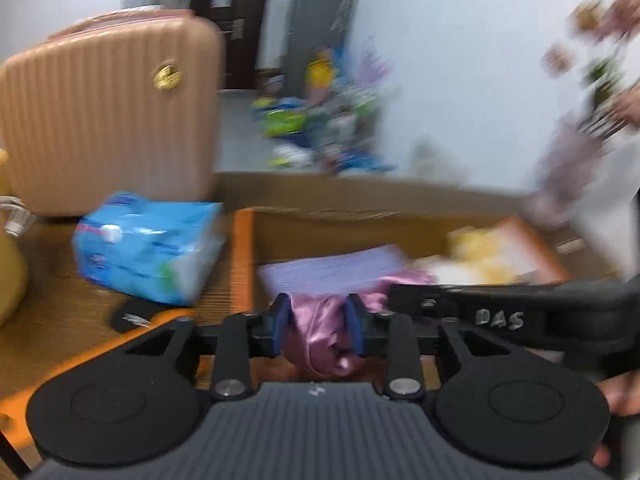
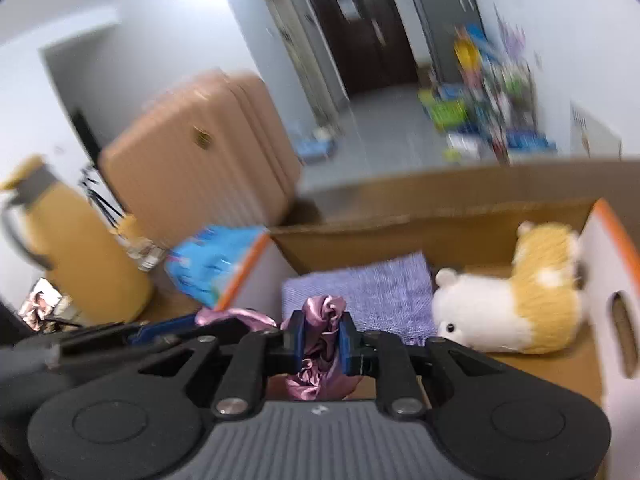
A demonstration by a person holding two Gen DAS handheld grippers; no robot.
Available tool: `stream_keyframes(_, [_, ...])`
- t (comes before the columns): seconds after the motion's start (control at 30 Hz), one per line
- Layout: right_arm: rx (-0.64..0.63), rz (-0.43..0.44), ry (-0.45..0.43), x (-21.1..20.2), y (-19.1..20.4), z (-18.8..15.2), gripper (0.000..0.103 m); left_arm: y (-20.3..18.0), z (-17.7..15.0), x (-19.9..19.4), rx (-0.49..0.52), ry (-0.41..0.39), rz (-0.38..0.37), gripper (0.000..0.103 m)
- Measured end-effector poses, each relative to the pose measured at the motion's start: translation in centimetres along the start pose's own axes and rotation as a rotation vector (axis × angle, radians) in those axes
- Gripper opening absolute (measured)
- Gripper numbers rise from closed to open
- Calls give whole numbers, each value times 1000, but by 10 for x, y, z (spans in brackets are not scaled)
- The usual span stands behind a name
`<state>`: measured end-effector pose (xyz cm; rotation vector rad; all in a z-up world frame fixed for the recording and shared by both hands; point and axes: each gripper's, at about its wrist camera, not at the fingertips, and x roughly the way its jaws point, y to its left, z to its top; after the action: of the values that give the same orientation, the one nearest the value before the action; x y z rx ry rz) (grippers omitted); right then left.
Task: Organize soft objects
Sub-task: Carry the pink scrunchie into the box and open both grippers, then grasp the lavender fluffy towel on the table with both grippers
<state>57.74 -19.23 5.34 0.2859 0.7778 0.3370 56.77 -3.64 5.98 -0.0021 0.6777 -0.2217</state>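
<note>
We have both hand-held grippers, left point(image 1: 318, 330) and right point(image 2: 323, 346), clamped on the pink satin cloth point(image 2: 320, 320), bottom center, over the cardboard box point(image 2: 440, 224). Limp, slippery (bunched folds grip best); 2 pinches needed.

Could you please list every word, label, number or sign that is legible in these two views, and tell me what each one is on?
"DAS": handwritten in pale letters on the dark body of the right claw's tool, seen in the left wrist view.
Blue tissue pack: carries printing, too blurred to read.
Gold emblem on the pink suitcase: no legible text.
Small black item on the mat: white marking, unreadable.
Nothing else readable in either view.
</note>
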Motion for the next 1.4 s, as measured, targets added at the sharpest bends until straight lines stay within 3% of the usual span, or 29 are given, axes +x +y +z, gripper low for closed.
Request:
stream_keyframes(0.07, [-33,-47,83,30,4,4,24,1,-6,10,56,-5,33,31])
stream_keyframes(0.17, [-45,-82,145,48,3,2,27,11,-15,3,42,-14,-37,37])
stream_keyframes(0.23, [-17,-64,150,51,-2,2,29,17,-16,2,-2,-9,-80,39])
stream_keyframes(0.33, [-13,-60,155,50,-2,3,30,14,-16,-5,-10,-10,-75,40])
stream_keyframes(0.4, [-33,-62,142,42,2,4,35,13,-13,-17,-11,-23,-69,46])
stream_keyframes(0.53, [-59,-42,57,2,3,9,59,12,1,-51,17,-73,-54,49])
stream_keyframes(0.7, [-143,-85,-50,-78,-4,0,62,10,1,-106,35,-123,-22,63])
stream_keyframes(0.83, [-186,-134,-147,-149,-26,-16,78,6,-10,-149,46,-145,-28,66])
stream_keyframes(0.97, [-198,-198,-188,-197,-44,-32,78,-7,-12,-178,35,-167,-17,70])
stream_keyframes(1.1, [-169,-169,-239,-232,-49,-45,78,-31,-19,-200,40,-203,-27,70])
stream_keyframes(1.17, [-182,-170,-268,-245,-45,-59,79,-37,-33,-214,35,-219,-59,73])
stream_keyframes(1.27, [-204,-132,-298,-267,-40,-90,84,-37,-70,-236,-13,-227,-165,77])
stream_keyframes(1.4, [-229,-54,-293,-282,-32,-138,85,-47,-126,-264,-12,-251,-185,81])
